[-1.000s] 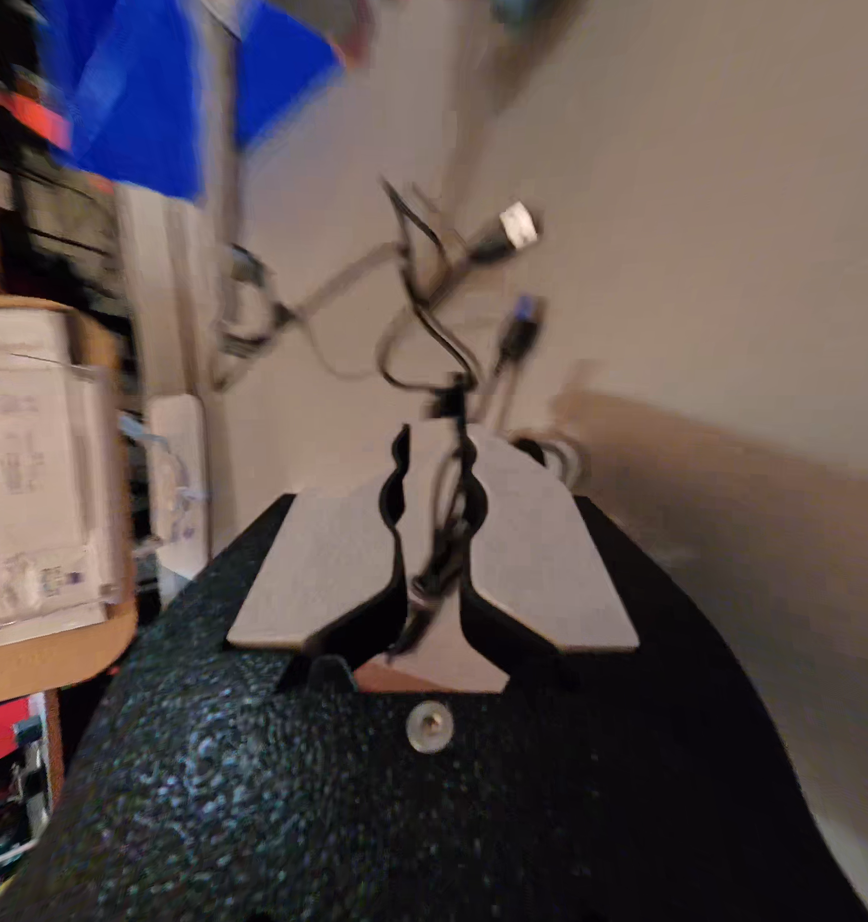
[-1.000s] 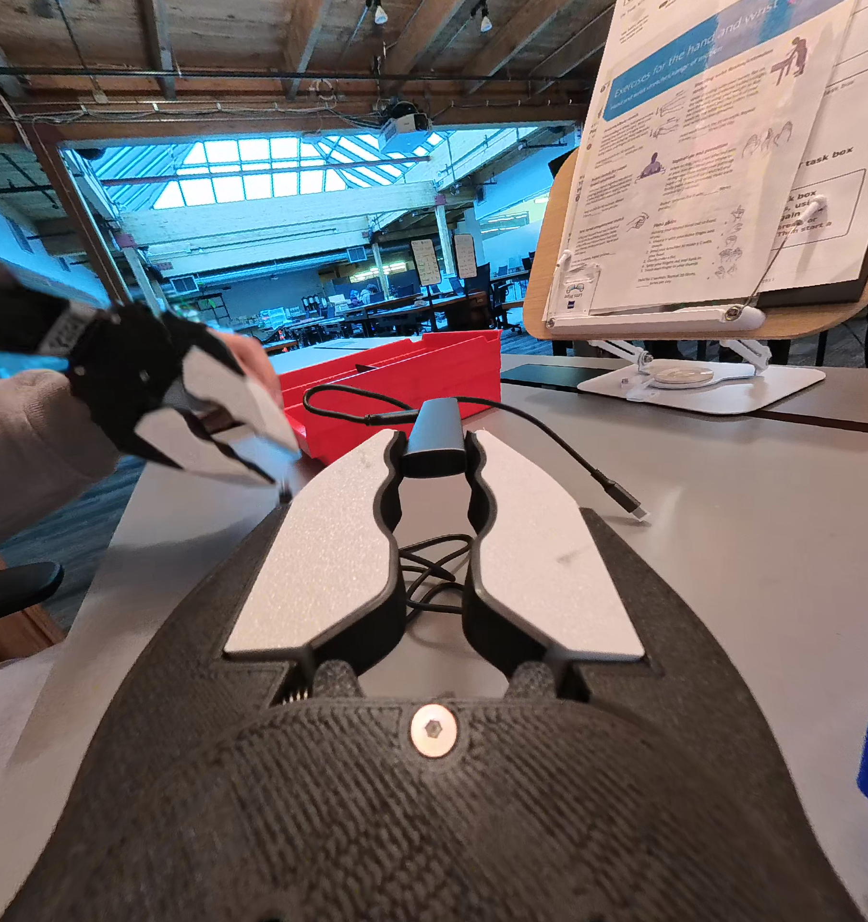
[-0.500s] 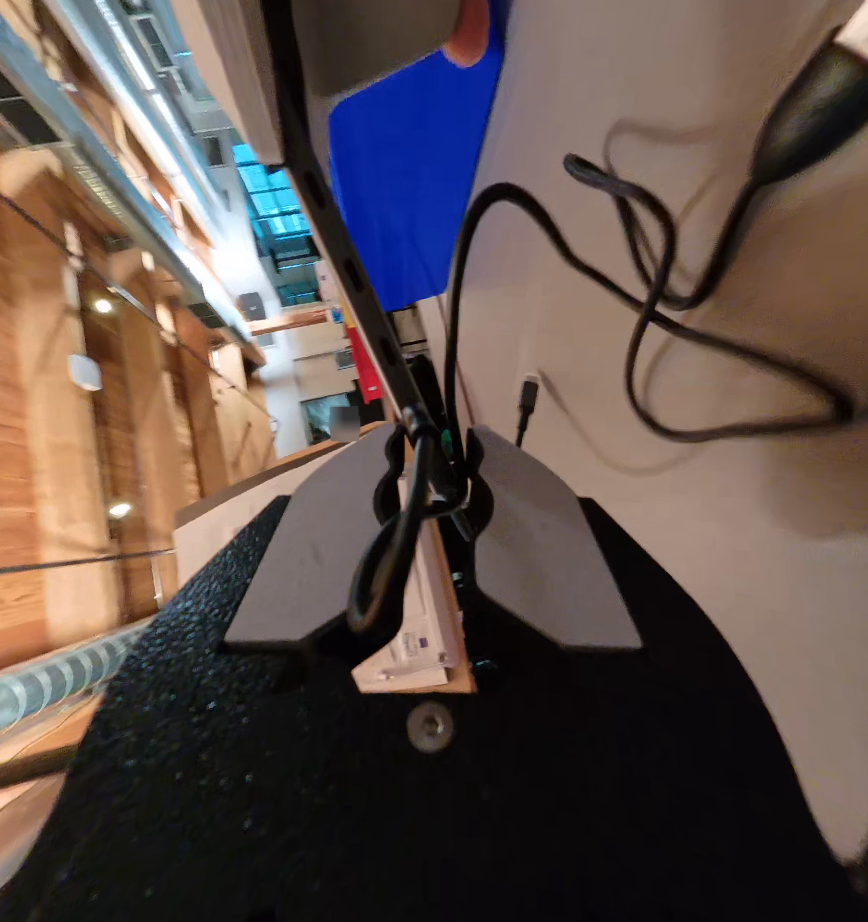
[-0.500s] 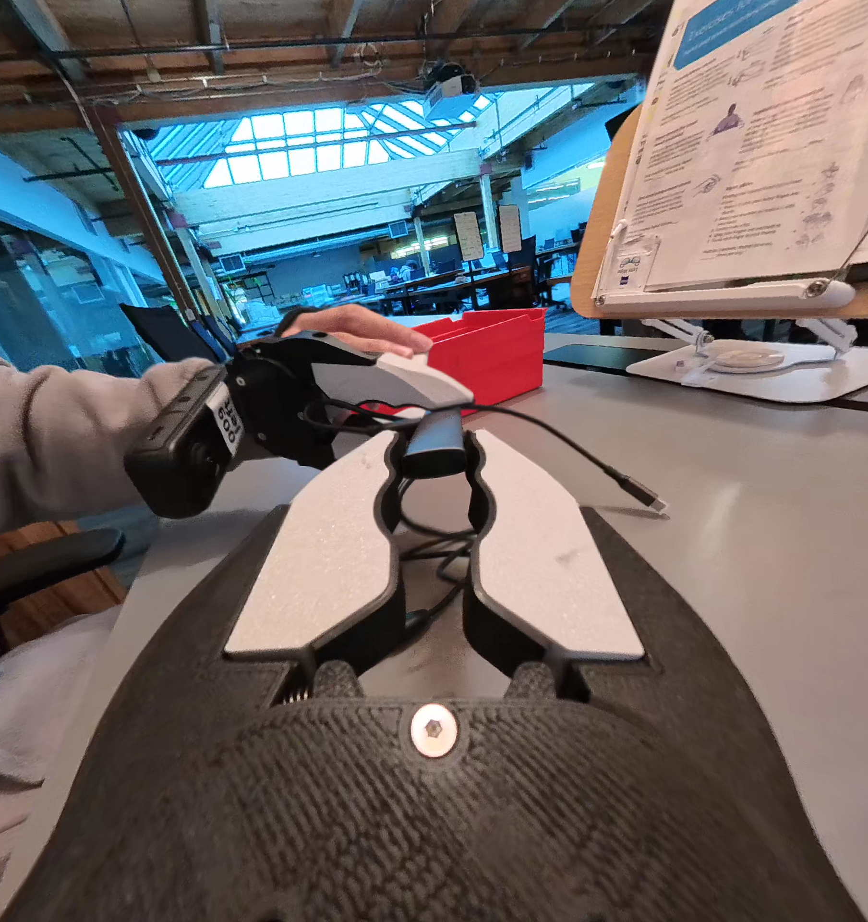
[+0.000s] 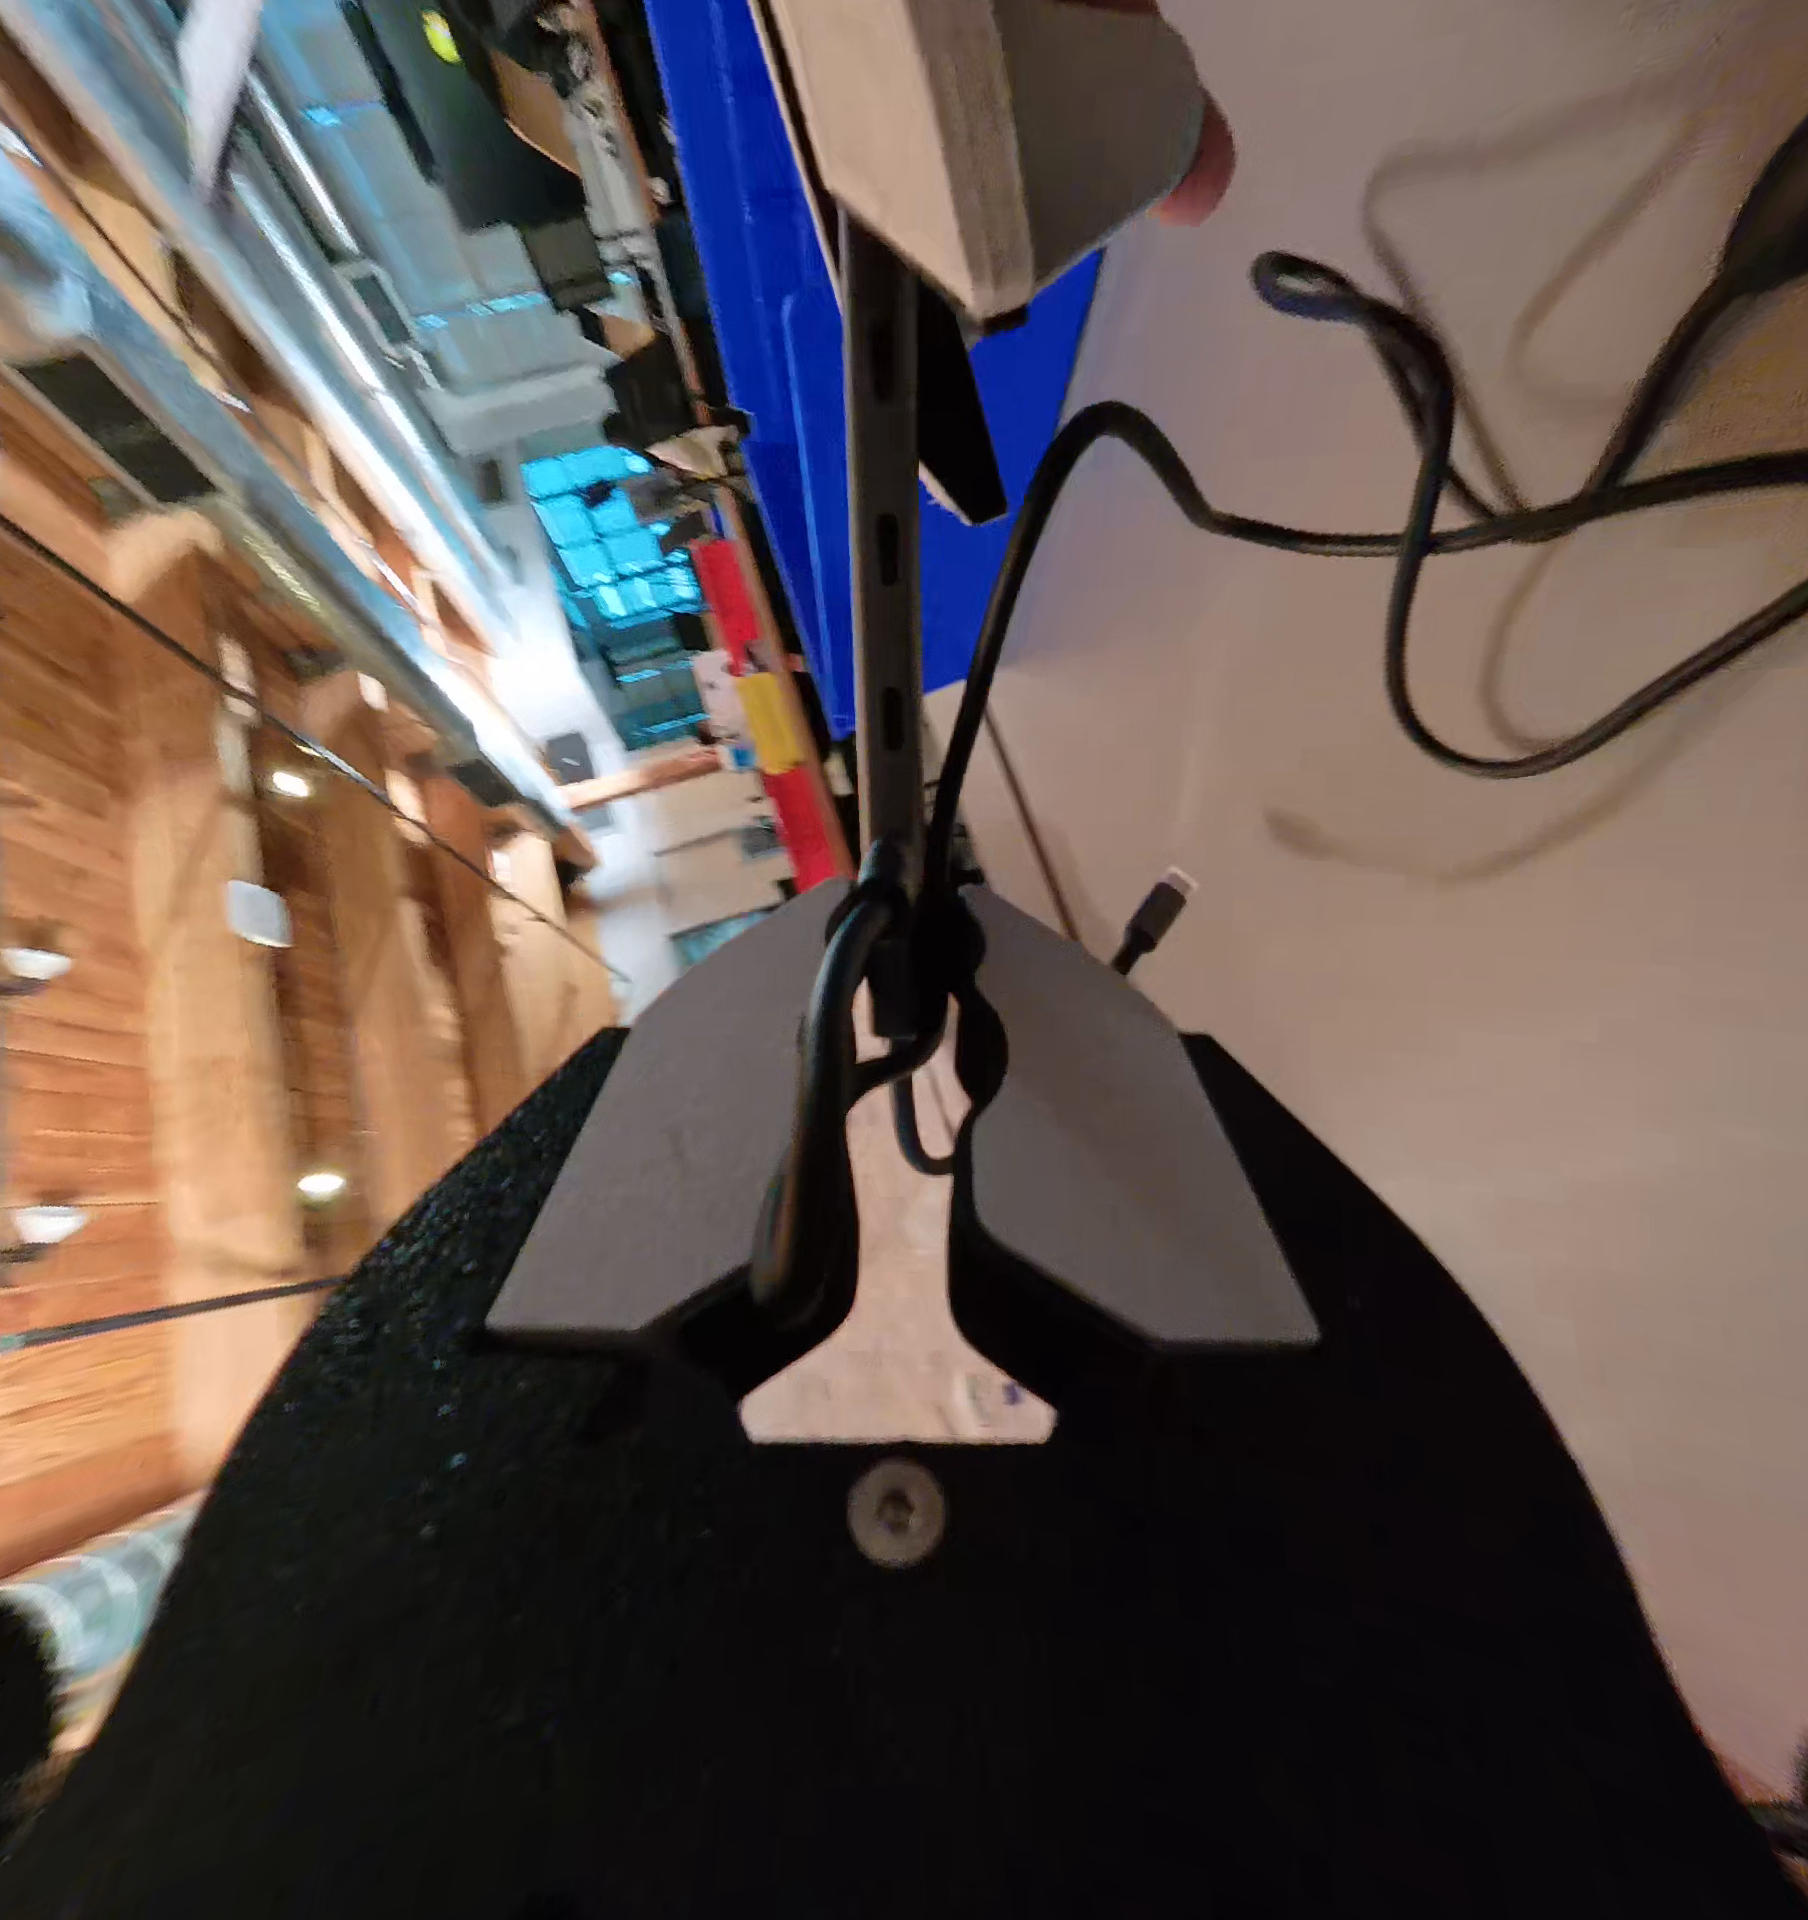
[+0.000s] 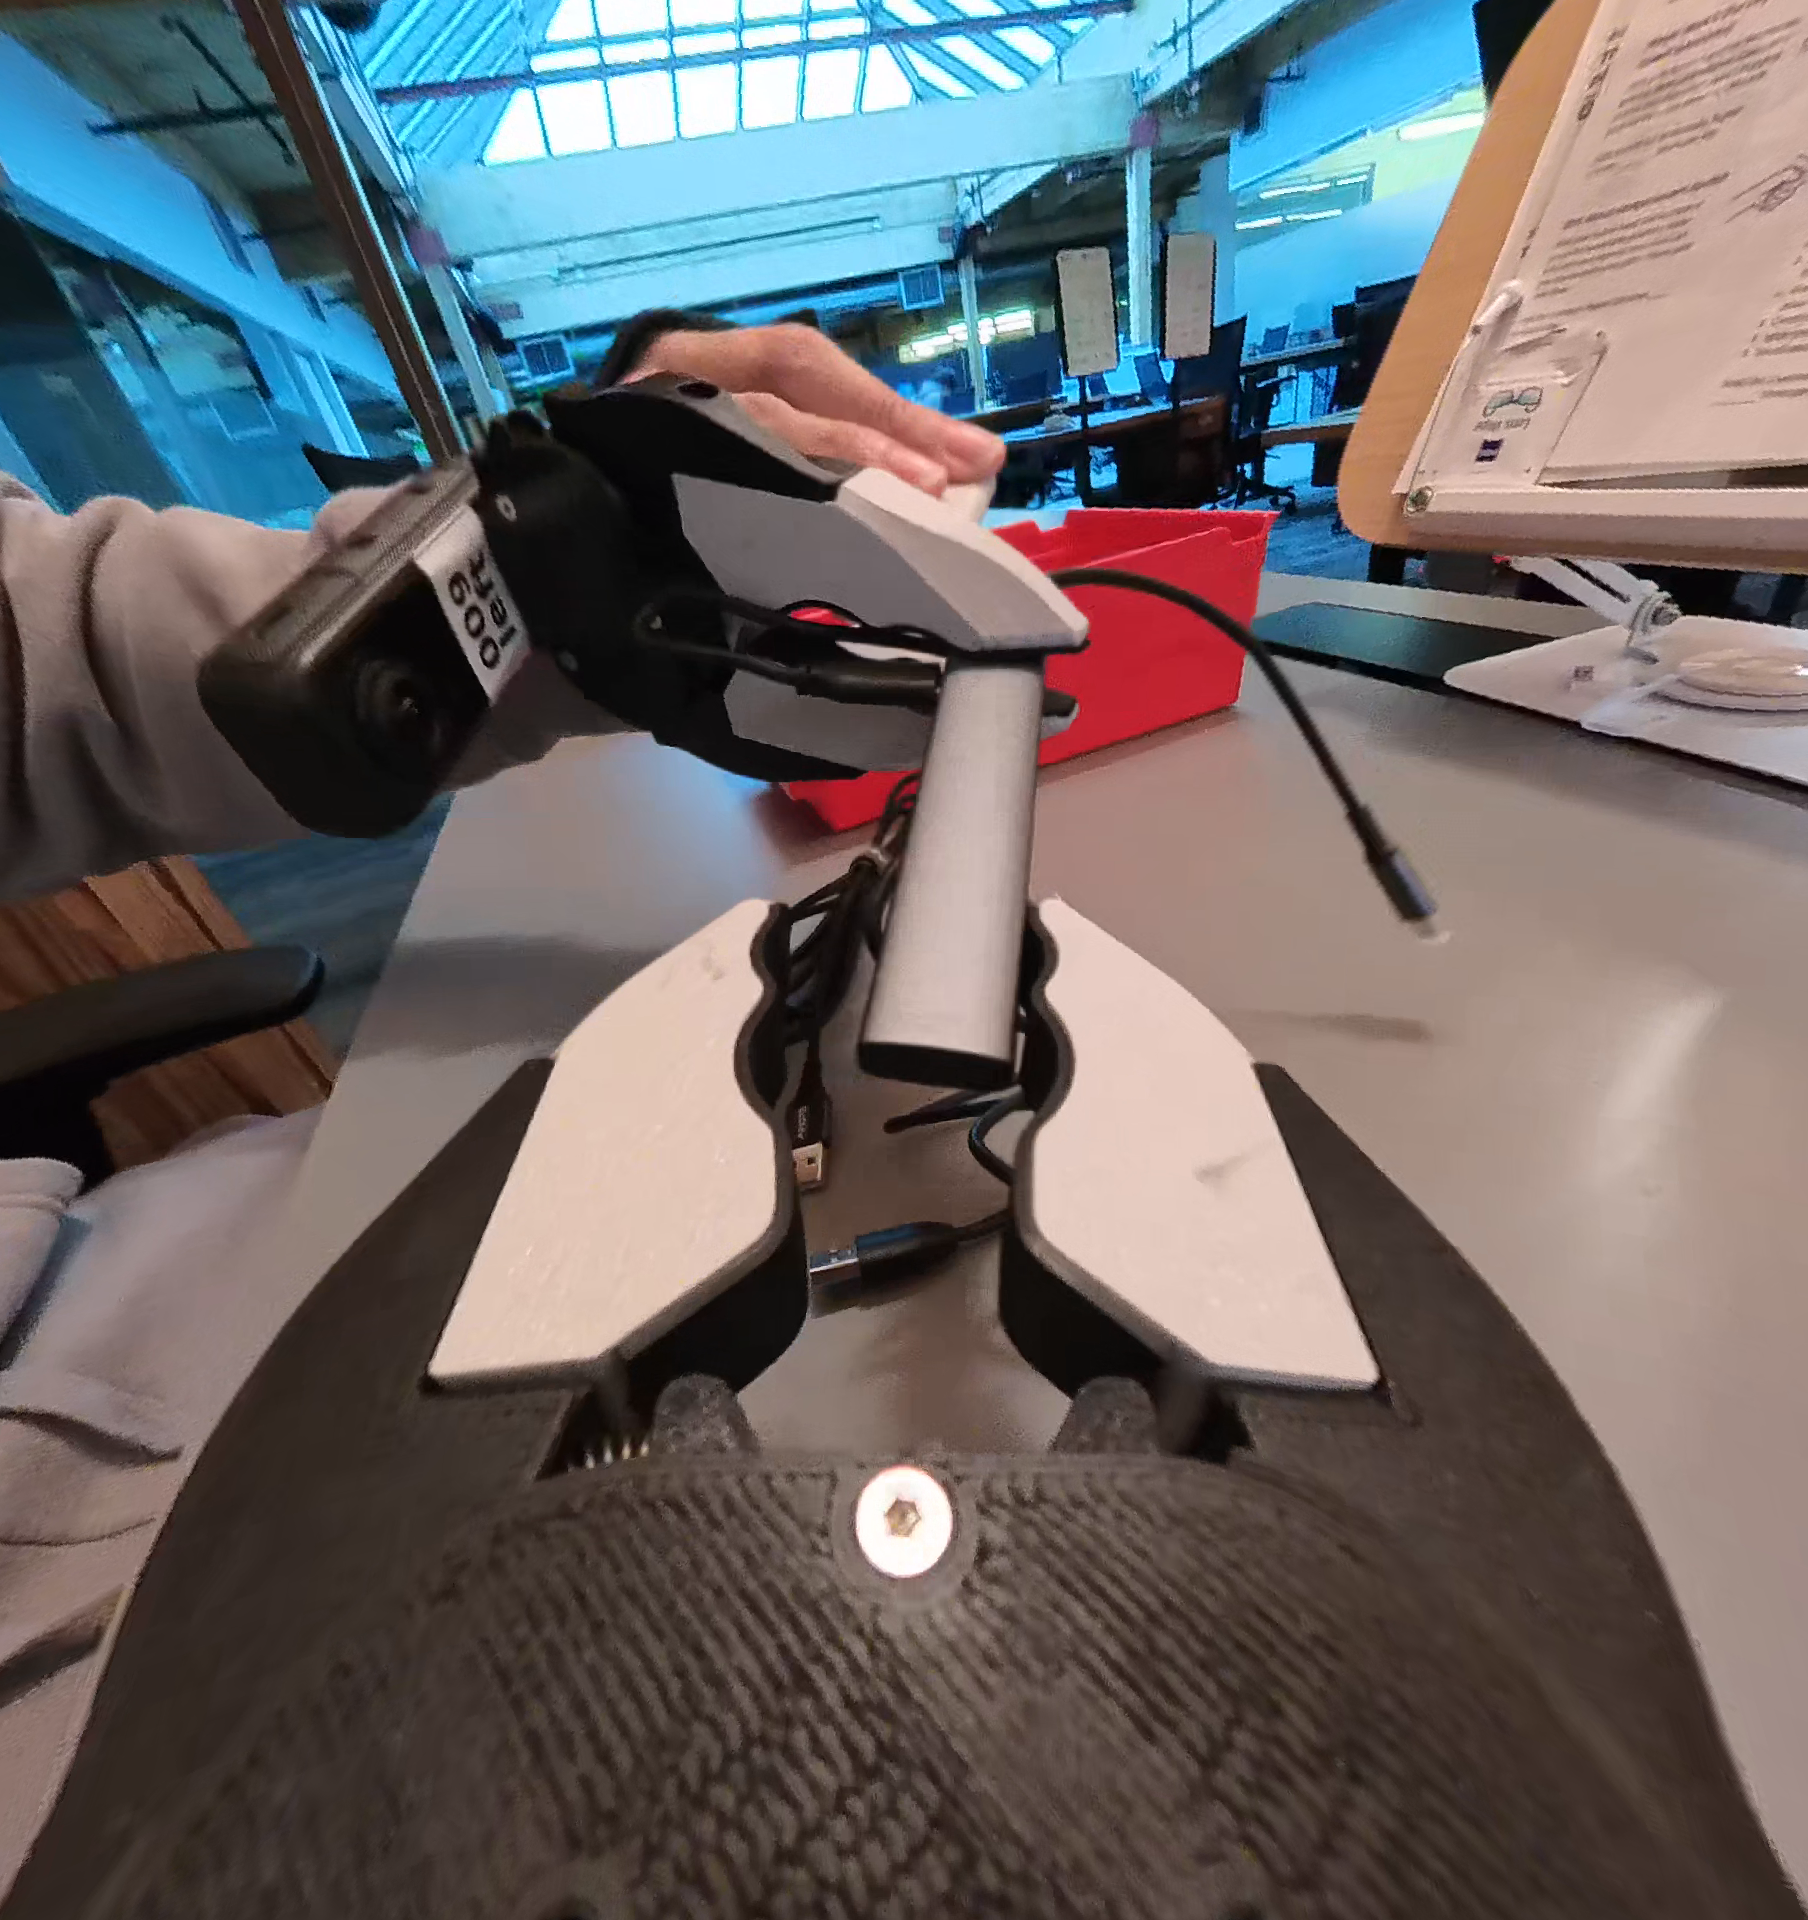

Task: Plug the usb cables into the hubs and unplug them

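Observation:
A slim grey hub point(image 6: 957, 883) hangs tilted above the grey table point(image 6: 1502, 1143). My left gripper point(image 6: 1035, 670) is shut on its far end, with a black cable caught at the fingertips. In the left wrist view my left gripper point(image 5: 905, 914) clamps the hub's thin edge point(image 5: 884, 582). My right gripper point(image 6: 902, 912) is open; the hub's near end lies between its fingers with room on the left side. One of its fingers point(image 5: 941, 156) shows at the top of the left wrist view. The hub's own cable ends in a small plug point(image 6: 1399, 894) that hangs free.
Loose black USB cables lie under my right gripper, with a silver plug point(image 6: 812, 1143) and a blue plug point(image 6: 858, 1262). A red bin point(image 6: 1160, 623) stands behind. A document stand point(image 6: 1606, 312) is at the right. A blue bin point(image 5: 775, 364) shows in the left wrist view.
My right gripper held the hub at its fingertips and has now opened off it. My left gripper came in from the left and shut on the hub's far end.

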Demonstrator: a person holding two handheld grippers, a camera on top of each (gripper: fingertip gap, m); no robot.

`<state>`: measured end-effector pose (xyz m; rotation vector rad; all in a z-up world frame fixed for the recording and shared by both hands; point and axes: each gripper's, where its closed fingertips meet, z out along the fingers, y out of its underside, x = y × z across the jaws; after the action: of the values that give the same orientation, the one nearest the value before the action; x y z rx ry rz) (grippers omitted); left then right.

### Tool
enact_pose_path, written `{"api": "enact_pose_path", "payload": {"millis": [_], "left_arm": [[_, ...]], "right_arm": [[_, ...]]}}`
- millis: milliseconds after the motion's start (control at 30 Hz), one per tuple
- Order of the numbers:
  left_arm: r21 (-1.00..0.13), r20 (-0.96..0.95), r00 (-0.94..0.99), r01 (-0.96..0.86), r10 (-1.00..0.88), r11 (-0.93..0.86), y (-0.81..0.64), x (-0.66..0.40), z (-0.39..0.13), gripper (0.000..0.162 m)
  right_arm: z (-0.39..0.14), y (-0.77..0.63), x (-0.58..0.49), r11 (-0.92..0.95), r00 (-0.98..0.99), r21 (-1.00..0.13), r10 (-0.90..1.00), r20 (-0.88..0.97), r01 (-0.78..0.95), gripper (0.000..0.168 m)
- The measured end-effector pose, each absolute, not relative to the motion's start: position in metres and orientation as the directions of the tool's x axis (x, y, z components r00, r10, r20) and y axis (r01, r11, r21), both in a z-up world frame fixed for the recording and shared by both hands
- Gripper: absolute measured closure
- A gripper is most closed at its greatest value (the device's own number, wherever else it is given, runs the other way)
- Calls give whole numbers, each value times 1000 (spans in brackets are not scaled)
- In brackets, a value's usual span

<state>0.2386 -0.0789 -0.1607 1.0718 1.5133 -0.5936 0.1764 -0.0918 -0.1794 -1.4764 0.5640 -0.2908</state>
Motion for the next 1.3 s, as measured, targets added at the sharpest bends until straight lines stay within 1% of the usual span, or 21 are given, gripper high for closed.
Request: {"api": "enact_pose_path", "payload": {"millis": [133,233,333,400,500,533,600,633,667,700,767,833,900,967,1033,1067,1100,1167,1200,1233,1300], "left_arm": [[78,-938,-106,863,329,499,-73,237,-169,149],[33,-927,-161,865,339,501,-71,232,-172,149],[-37,-901,-256,850,351,526,-66,229,-177,149],[-139,-867,-370,823,333,551,-63,227,-180,148],[-380,-743,-610,723,275,577,-59,220,-184,148],[-482,-671,-703,655,236,582,-58,216,-185,148],[-735,-448,-889,425,92,528,-60,209,-179,149],[-856,-294,-956,269,11,441,-63,205,-171,149],[-940,-105,-993,82,-52,332,-65,203,-162,149],[-972,85,-992,-103,-90,211,-66,202,-154,149],[-928,371,-922,-371,-109,-22,-65,204,-143,149],[-822,557,-819,-521,-136,-230,-60,215,-142,149],[-706,690,-700,-595,-185,-383,-53,228,-152,149],[-602,782,-588,-625,-207,-498,-48,237,-163,149],[-551,825,-509,-625,-246,-553,-47,241,-172,149],[-581,806,-515,-602,-290,-547,-49,241,-176,149],[-648,756,-559,-564,-340,-513,-53,239,-177,149],[-761,643,-655,-489,-397,-427,-65,227,-176,149],[-793,604,-690,-467,-398,-392,-71,219,-174,149],[-818,567,-726,-445,-389,-363,-77,210,-172,149],[-851,513,-785,-411,-347,-328,-89,195,-167,149]], "right_arm": [[-177,-96,178,87,828,-991,-544,-136,-106,129],[-174,-100,179,85,820,-994,-564,-103,-66,143],[-175,-101,181,50,806,-998,-590,-53,-29,145],[-174,-100,180,22,800,-1000,-600,4,22,138],[-173,-104,184,-2,764,-998,-644,48,61,135],[-170,-108,186,8,739,-997,-672,55,82,134],[-155,-121,190,91,688,-989,-726,17,121,129],[-146,-129,192,157,671,-979,-740,-32,127,129],[-138,-135,191,230,673,-965,-735,-86,128,126],[-131,-138,189,295,692,-948,-709,-135,116,126],[-130,-136,189,337,719,-940,-665,-203,47,126],[-135,-125,187,253,728,-967,-666,-162,16,124],[-131,-111,186,125,708,-991,-704,-56,46,123],[-132,-97,185,-31,680,-997,-730,72,73,122],[-143,-84,188,-197,641,-977,-740,203,82,122],[-147,-81,191,-231,625,-970,-747,224,72,119],[-144,-82,194,-191,599,-979,-777,193,68,122],[-126,-91,197,64,574,-995,-819,-13,70,136],[-122,-97,198,205,581,-978,-801,-147,35,138],[-124,-100,200,294,597,-955,-762,-250,-24,135],[-141,-100,205,324,609,-931,-708,-358,-170,136]]}}
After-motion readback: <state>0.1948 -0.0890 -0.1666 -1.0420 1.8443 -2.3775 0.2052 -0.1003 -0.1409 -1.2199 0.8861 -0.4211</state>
